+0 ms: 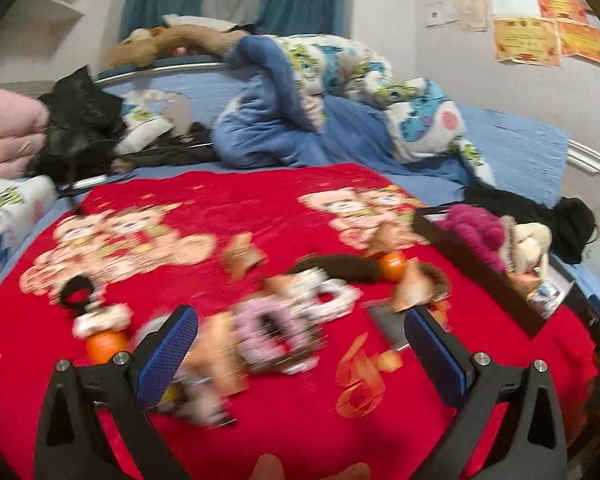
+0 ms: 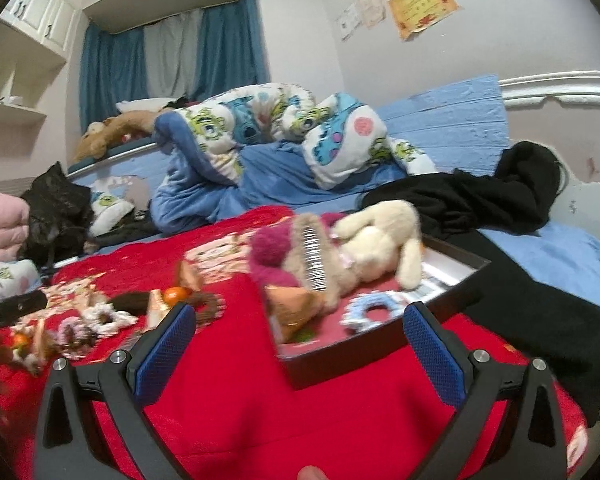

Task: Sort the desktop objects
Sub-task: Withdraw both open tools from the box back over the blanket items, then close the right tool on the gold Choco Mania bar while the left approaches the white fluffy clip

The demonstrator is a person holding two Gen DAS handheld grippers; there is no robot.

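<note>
Beyond the jaws, a bed (image 2: 440, 116) in blue sheets fills the room, a cartoon-print quilt (image 2: 268, 120) heaped on it. Teal curtains (image 2: 100, 76) hang at the far window; certificates (image 2: 420, 0) are stuck to the pale wall (image 2: 520, 40).

A plush toy (image 2: 374, 248) lies in the box (image 2: 384, 356), scrunchies (image 2: 100, 320) scattered on the blanket (image 2: 228, 400) to its left.

Red blanket (image 2: 228, 400) with pale cartoon figures and gold lettering, dark brown tray (image 2: 384, 354), cream plush toy (image 2: 376, 248), magenta fluffy ball (image 2: 270, 254), light-blue-and-white scrunchie (image 2: 374, 306), pink scrunchie (image 1: 274, 330), orange fruit (image 1: 394, 265), blue-padded gripper fingers (image 1: 168, 360), blue-and-white monster-print quilt (image 2: 260, 120).
</note>
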